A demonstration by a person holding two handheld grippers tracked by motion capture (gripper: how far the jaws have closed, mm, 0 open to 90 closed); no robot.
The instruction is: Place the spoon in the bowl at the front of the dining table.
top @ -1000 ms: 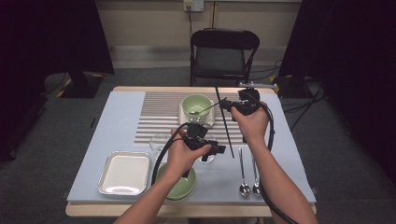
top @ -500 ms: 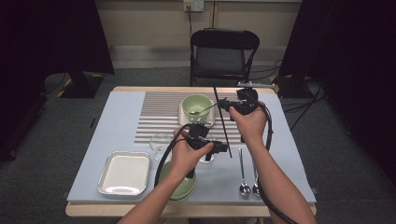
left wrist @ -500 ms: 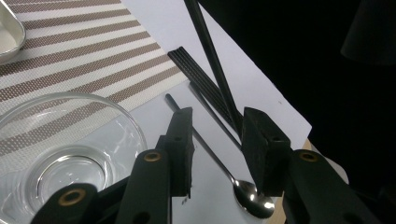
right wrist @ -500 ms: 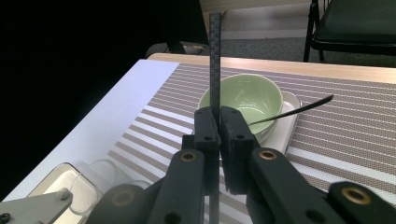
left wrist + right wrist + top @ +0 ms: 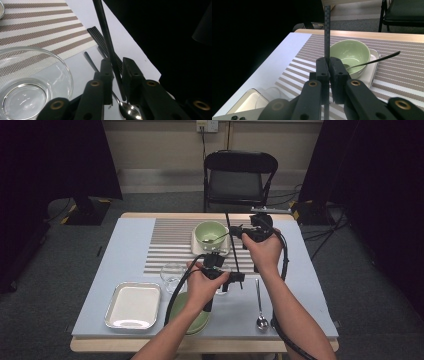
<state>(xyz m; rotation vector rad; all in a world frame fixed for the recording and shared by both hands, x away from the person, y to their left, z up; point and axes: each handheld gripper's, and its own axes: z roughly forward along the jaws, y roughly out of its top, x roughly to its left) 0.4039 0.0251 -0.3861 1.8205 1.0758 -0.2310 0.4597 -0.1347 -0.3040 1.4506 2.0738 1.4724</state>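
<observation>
Two claws: both on one thin black chopstick (image 5: 231, 245), matte and square-edged, slanting across the middle of the surface.
Right claw (image 5: 235, 231): jaws pressed together on the chopstick partway along, stick rising straight up between the flat pads in the right gripper view (image 5: 327, 30).
Left claw (image 5: 239, 277): jaws just closing, chopstick (image 5: 107, 42) running between them near its lower end; a narrow gap left beside the stick, pads not clearly pressing.
Chopstick position: lifted off the surface, far tip toward the chair side, near tip close to the left claw.
Just beside the left claw: clear glass bowl (image 5: 27, 85), round and smooth-walled, and a shiny metal spoon (image 5: 128, 112) lying flat under the jaws.
Beyond the right claw: pale green glazed bowl (image 5: 350, 53), deep and round, on a small white square dish (image 5: 374, 65), a slim dark-handled spoon (image 5: 377, 60) leaning out of it.
Underlay: woven placemat (image 5: 170, 245) with brown and white stripes.
Nearer edge: flat green plate (image 5: 195, 320) under the left forearm; rectangular metal tray (image 5: 132, 305), brushed, rounded corners.
Surface (image 5: 125, 250): smooth, pale blue-grey.
</observation>
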